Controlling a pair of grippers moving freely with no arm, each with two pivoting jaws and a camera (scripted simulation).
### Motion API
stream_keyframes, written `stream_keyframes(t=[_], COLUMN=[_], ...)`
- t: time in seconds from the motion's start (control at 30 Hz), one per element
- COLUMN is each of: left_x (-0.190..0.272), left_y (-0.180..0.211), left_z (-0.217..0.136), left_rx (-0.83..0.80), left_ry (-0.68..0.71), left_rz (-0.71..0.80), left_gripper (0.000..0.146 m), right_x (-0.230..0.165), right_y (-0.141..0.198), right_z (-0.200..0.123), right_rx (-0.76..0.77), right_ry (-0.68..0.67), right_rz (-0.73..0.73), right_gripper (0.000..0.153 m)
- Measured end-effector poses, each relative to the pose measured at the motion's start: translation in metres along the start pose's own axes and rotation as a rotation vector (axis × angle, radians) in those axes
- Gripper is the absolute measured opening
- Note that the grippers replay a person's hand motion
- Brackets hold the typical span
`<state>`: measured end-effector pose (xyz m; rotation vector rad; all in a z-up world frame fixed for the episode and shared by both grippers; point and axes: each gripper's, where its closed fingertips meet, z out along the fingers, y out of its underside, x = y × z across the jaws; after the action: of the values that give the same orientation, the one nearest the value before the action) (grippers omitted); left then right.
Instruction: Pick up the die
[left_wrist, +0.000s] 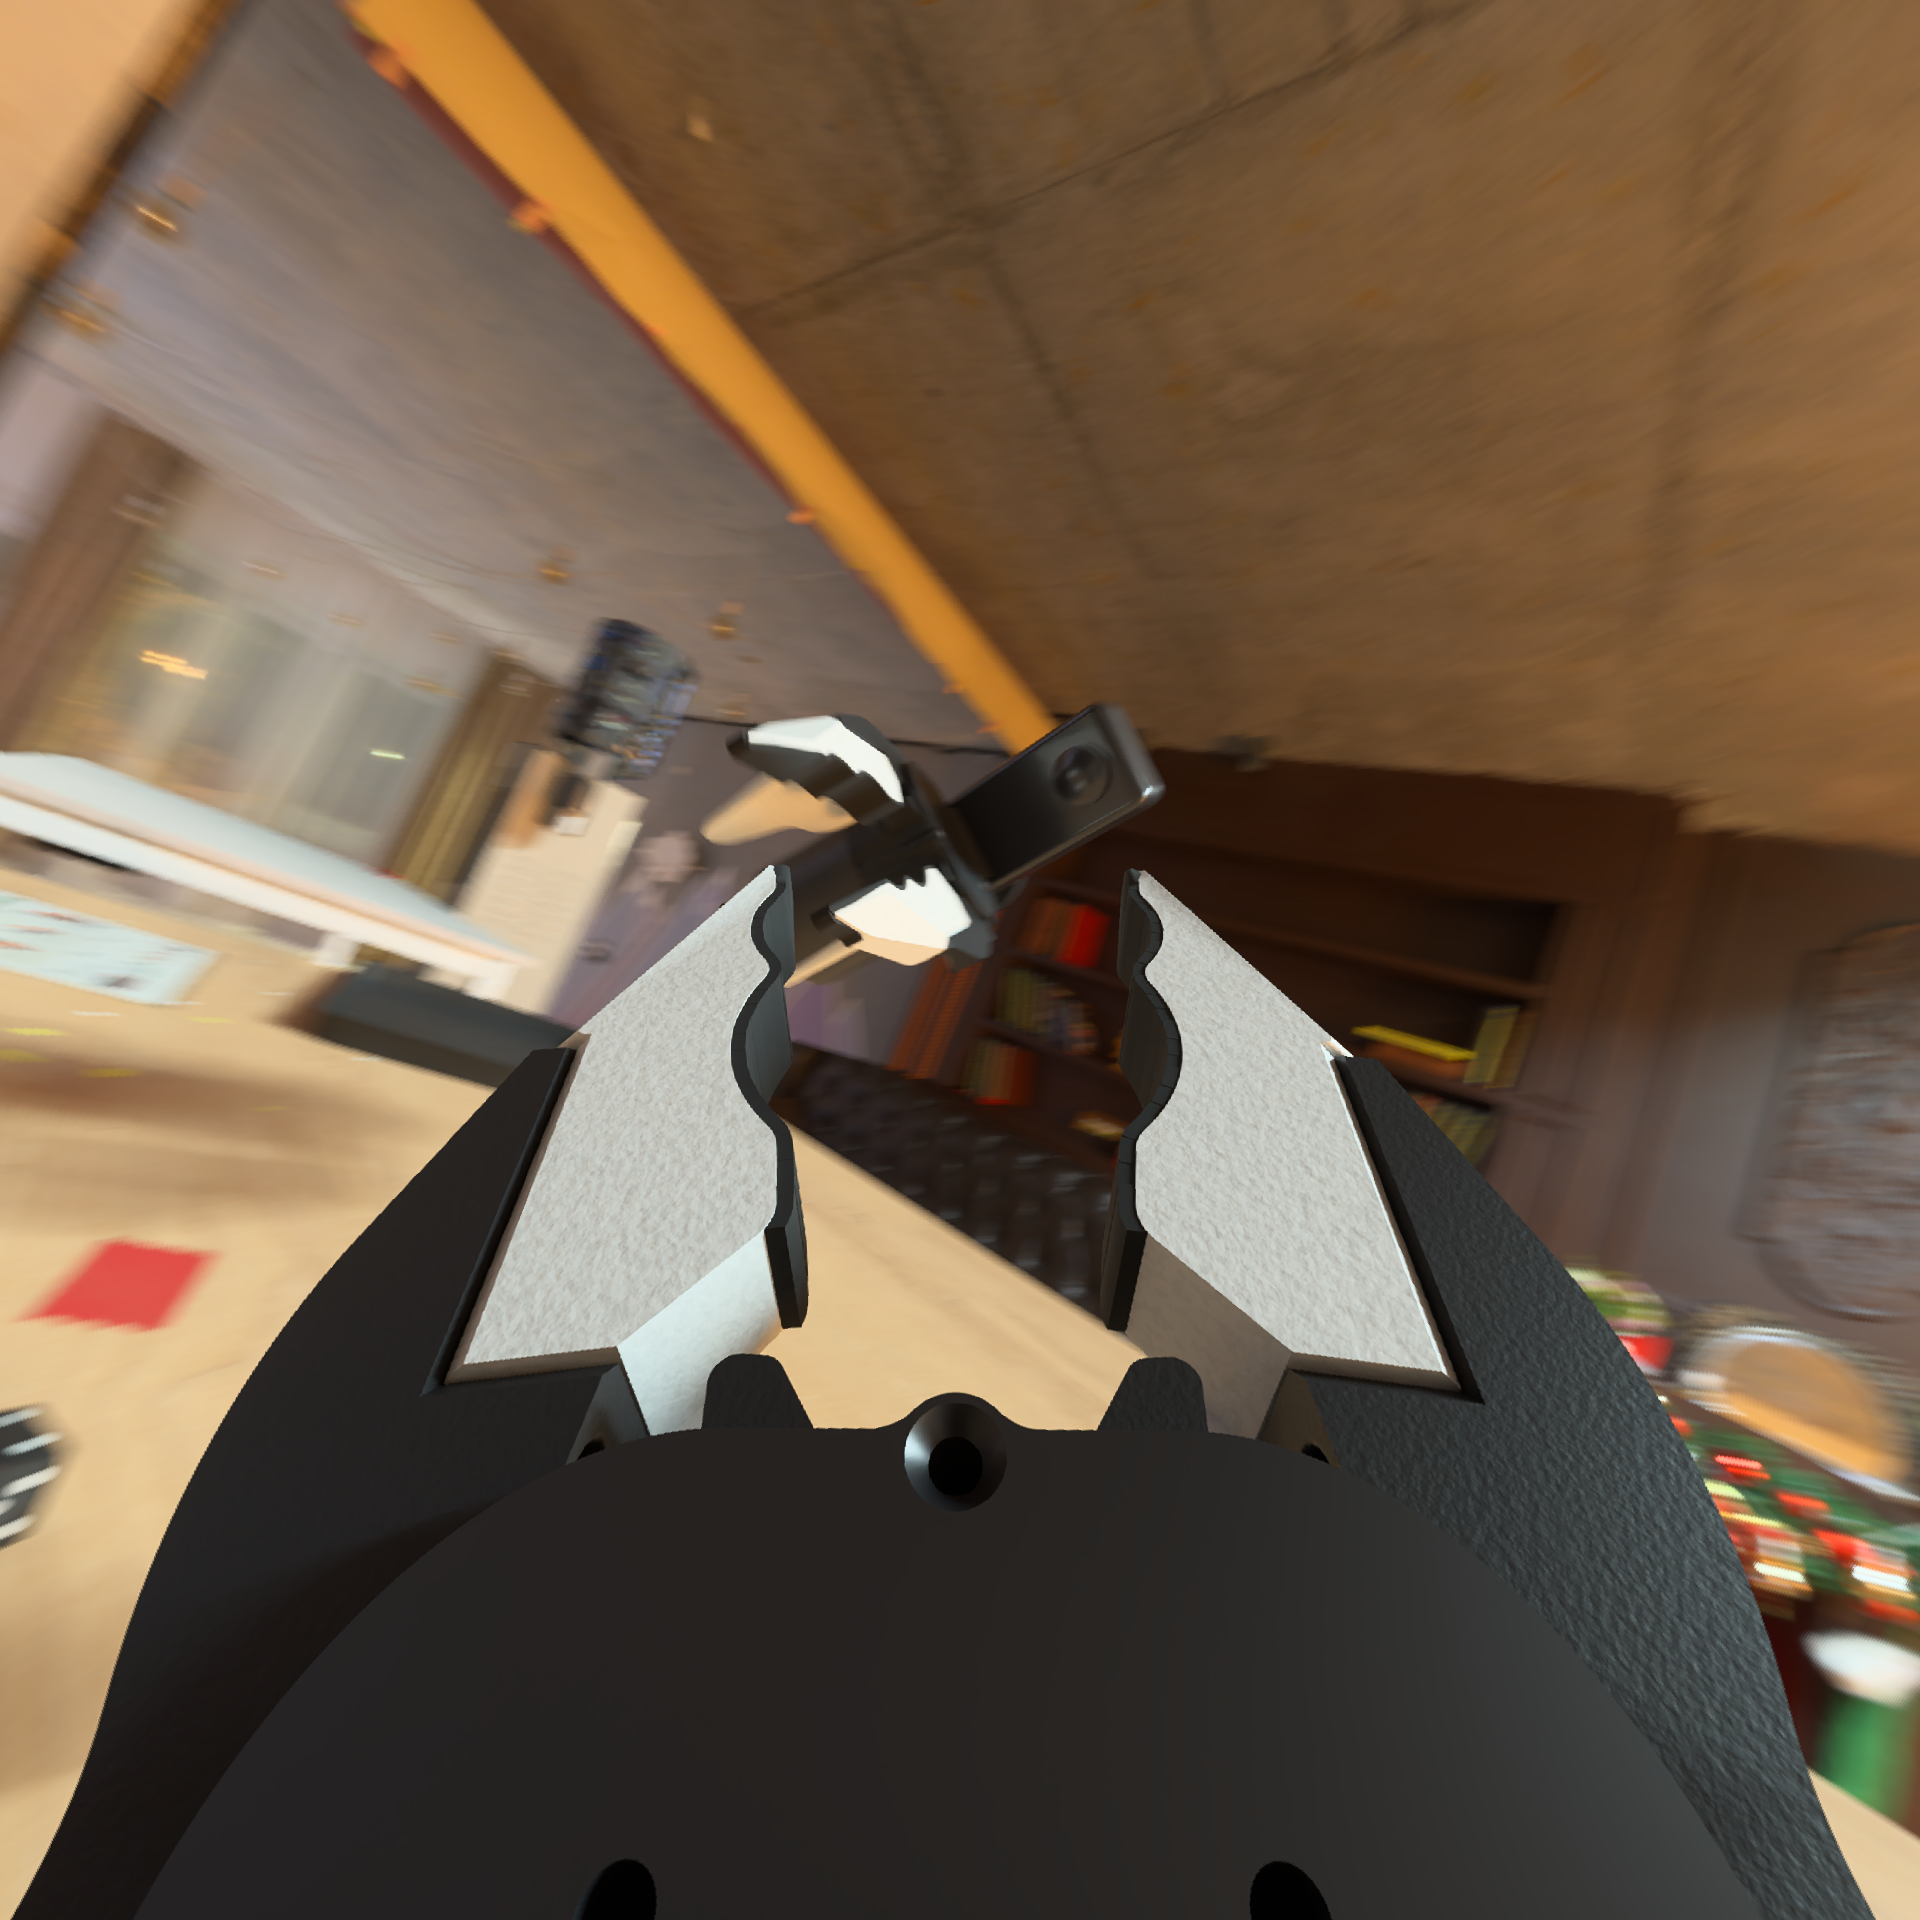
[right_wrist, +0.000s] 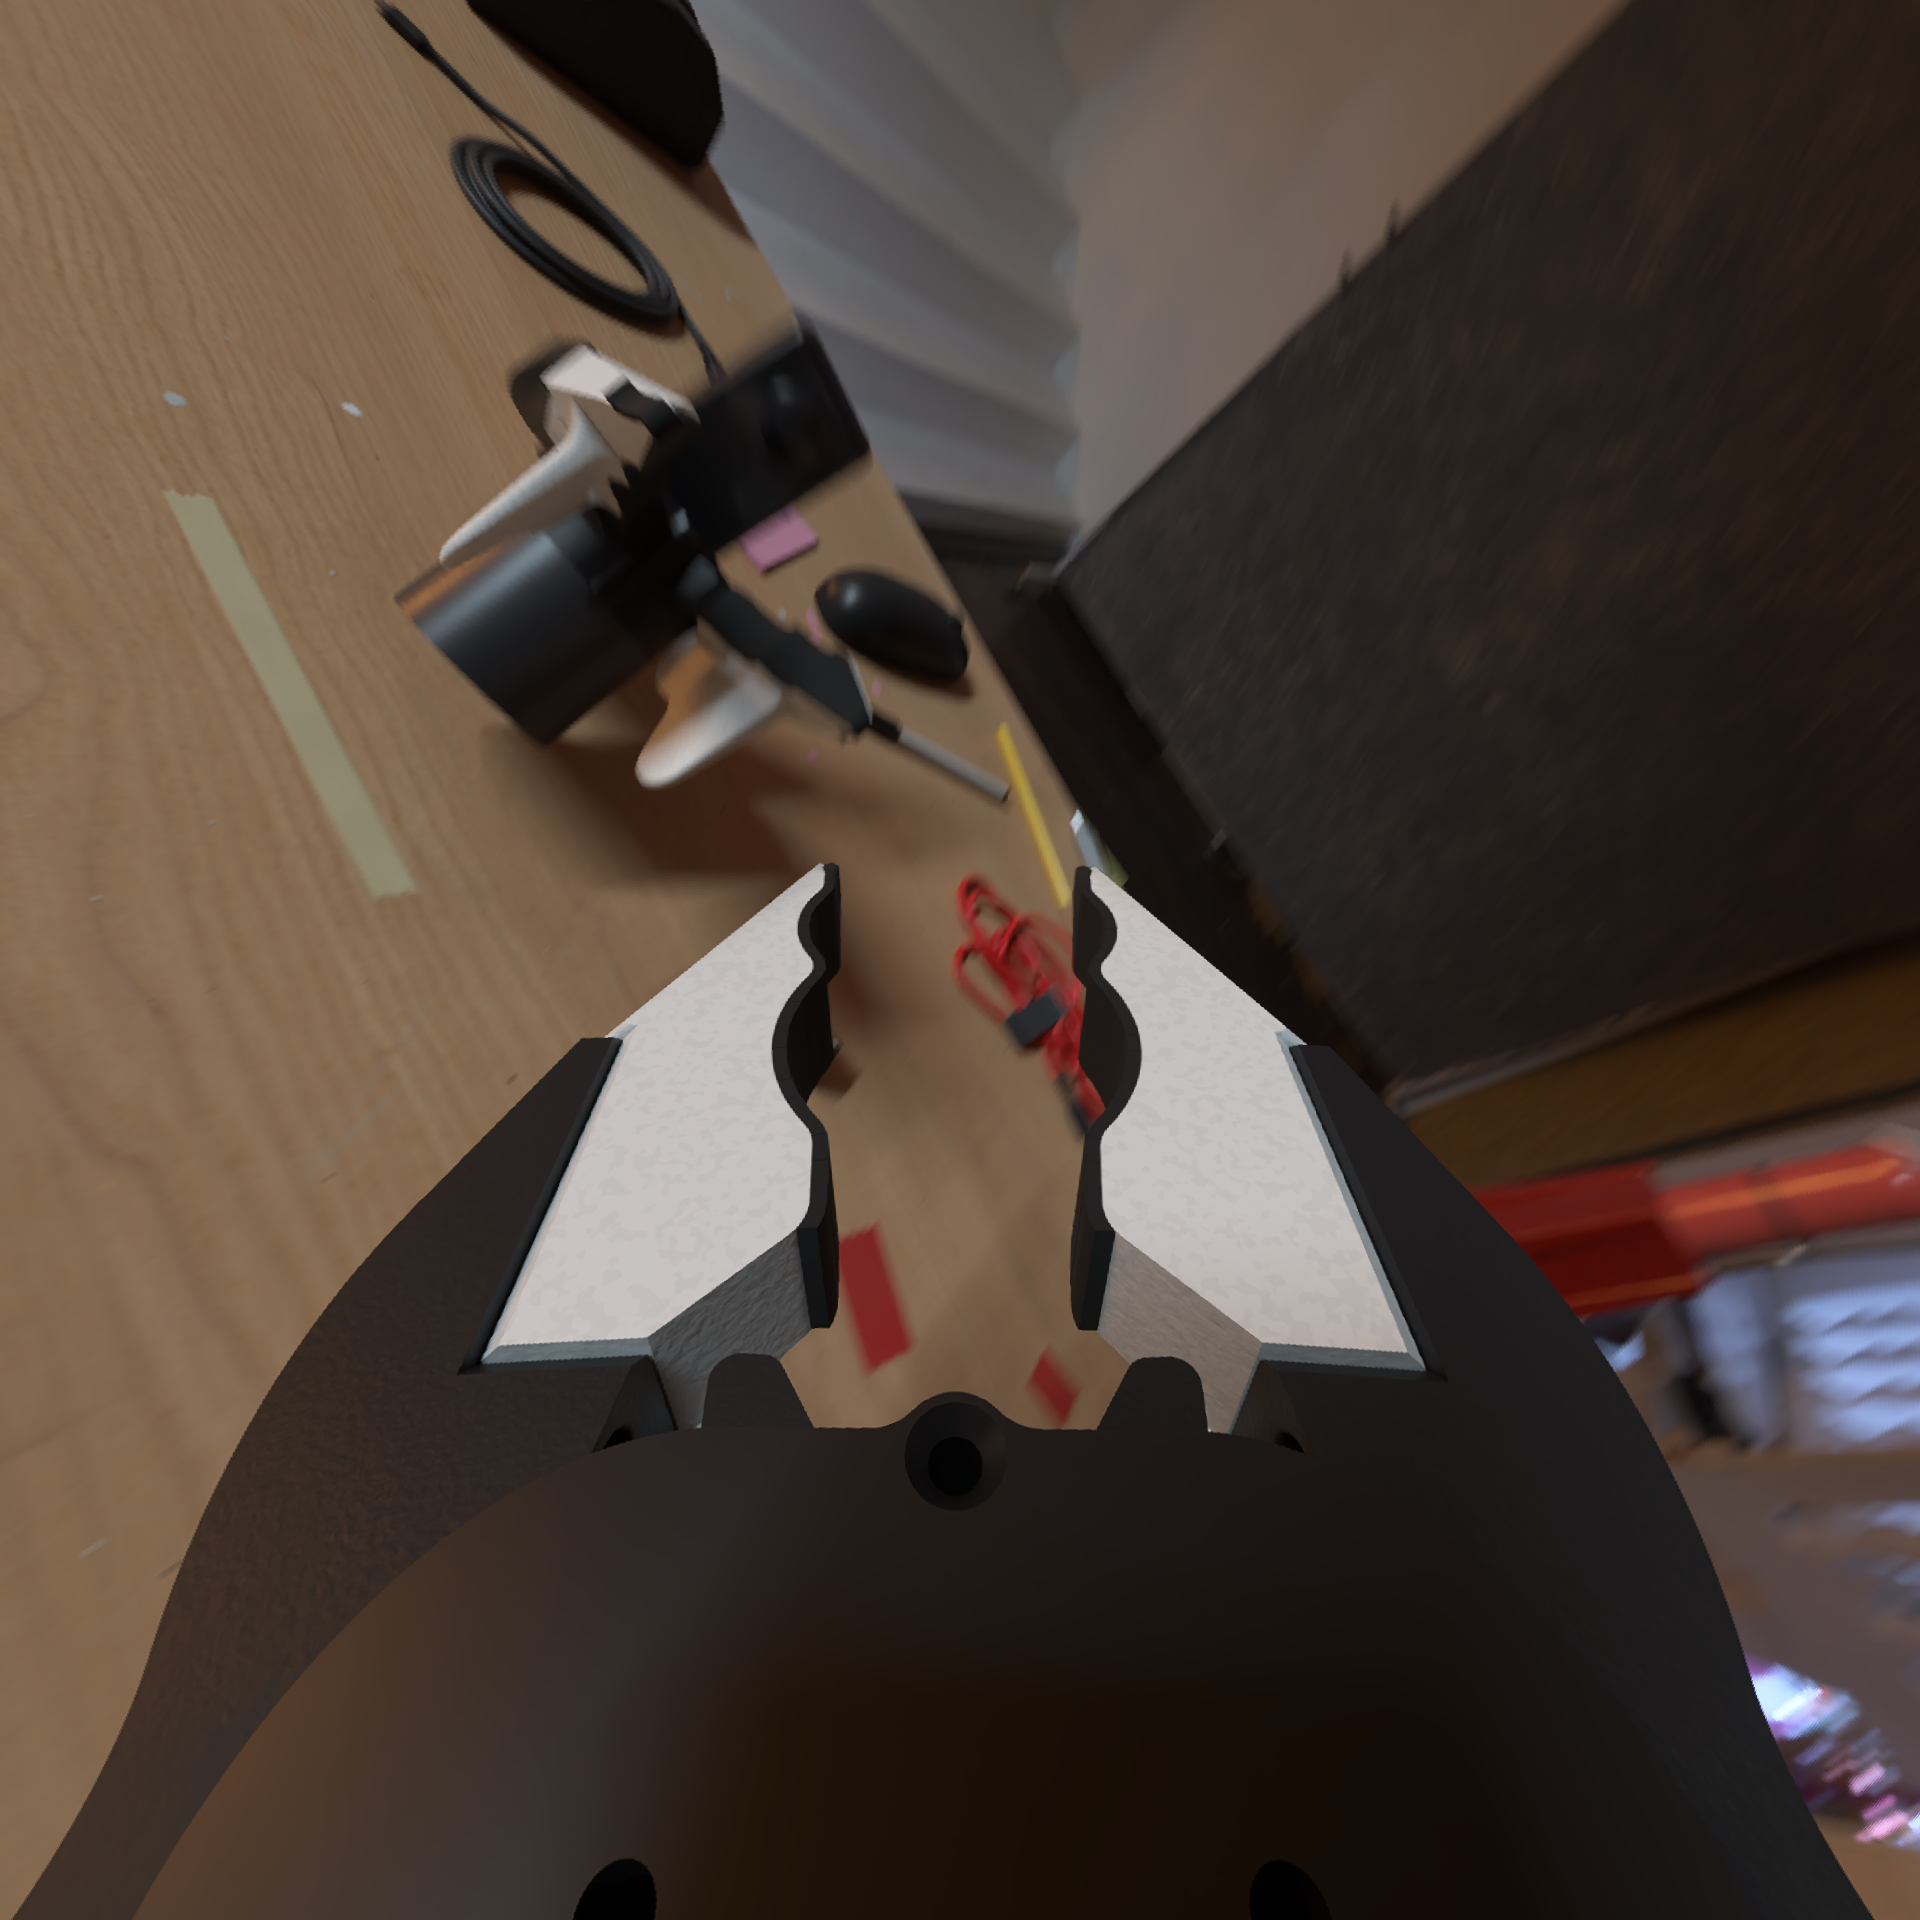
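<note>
A dark object with white marks (left_wrist: 23, 1470) is cut off by the left edge in the left wrist view, too blurred to identify. The bookshelf (left_wrist: 1226, 997) and the colourful clutter (left_wrist: 1808, 1496) at the right are smeared. In the right wrist view, a black rounded thing (right_wrist: 623, 62) runs off the top edge, and the red cable (right_wrist: 1013, 971) is partly hidden behind one of the fingers (right_wrist: 1205, 1122).

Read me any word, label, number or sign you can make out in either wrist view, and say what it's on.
No text can be read in either view.
Pale printed sheet on the tan table: red and dark marks, too blurred.
Small black object with white marks at the left edge: too blurred.
Coloured book spines on the dark shelf: too small.
Brown wooden tabletop in the right wrist view: no writing shows.
</note>
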<state>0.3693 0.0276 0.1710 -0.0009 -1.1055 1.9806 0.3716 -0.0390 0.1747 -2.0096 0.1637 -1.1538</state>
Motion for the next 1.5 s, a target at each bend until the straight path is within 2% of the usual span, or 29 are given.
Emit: stream_keyframes(t=[0.17, 0.23, 0.3, 0.37, 0.43, 0.53, 0.6, 0.7, 0.8, 0.93, 1.03, 1.23, 1.3, 1.4, 1.5], left_x=[-0.017, -0.020, -0.019, -0.014, -0.010, -0.014, -0.017, -0.017, -0.020, -0.022, -0.024, -0.028, -0.030, -0.032, -0.034], left_y=[-0.009, -0.014, -0.020, -0.025, -0.025, -0.014, -0.008, -0.001, 0.009, 0.018, 0.024, 0.034, 0.035, 0.032, 0.027], left_z=[-0.017, -0.026, -0.038, -0.052, -0.063, -0.075, -0.077, -0.075, -0.076, -0.079, -0.078, -0.075, -0.075, -0.074, -0.078], left_rx=[0.002, -0.019, -0.027, -0.028, -0.078, -0.262, -0.352, -0.423, -0.529, -0.615, -0.625, -0.663, -0.664, -0.651, -0.655], left_ry=[-0.367, -0.554, -0.724, -0.878, -0.978, -1.054, -1.063, -1.012, -0.966, -0.927, -0.889, -0.860, -0.860, -0.886, -0.943], left_rz=[0.394, 0.571, 0.737, 0.855, 0.933, 0.976, 0.993, 0.985, 0.982, 0.975, 0.950, 0.924, 0.922, 0.937, 0.983], left_gripper=[0.063, 0.063, 0.063, 0.063, 0.063, 0.063, 0.063, 0.063, 0.063, 0.064, 0.063, 0.063, 0.063, 0.064, 0.064], right_x=[-0.025, -0.047, -0.062, -0.063, -0.057, -0.050, -0.046, -0.042, -0.044, -0.048, -0.056, -0.060, -0.061, -0.059, -0.050], right_y=[0.069, 0.091, 0.107, 0.115, 0.116, 0.112, 0.111, 0.126, 0.138, 0.135, 0.136, 0.137, 0.137, 0.135, 0.130], right_z=[-0.012, -0.015, -0.016, -0.013, -0.004, 0.019, 0.035, 0.059, 0.079, 0.095, 0.101, 0.110, 0.108, 0.106, 0.102], right_rx=[-0.292, -0.411, -0.490, -0.487, -0.444, -0.376, -0.317, -0.328, -0.328, -0.267, -0.248, -0.267, -0.293, -0.373, -0.445], right_ry=[-0.171, -0.282, -0.332, -0.301, -0.283, -0.381, -0.474, -0.578, -0.712, -0.838, -0.926, -1.049, -1.105, -1.119, -1.056], right_rz=[0.307, 0.456, 0.545, 0.529, 0.438, 0.278, 0.108, -0.187, -0.294, -0.289, -0.335, -0.357, -0.332, -0.260, -0.209], right_gripper=[0.027, 0.025, 0.029, 0.029, 0.025, 0.024, 0.024, 0.024, 0.028, 0.038, 0.039, 0.033, 0.019, 0.017, 0.017])
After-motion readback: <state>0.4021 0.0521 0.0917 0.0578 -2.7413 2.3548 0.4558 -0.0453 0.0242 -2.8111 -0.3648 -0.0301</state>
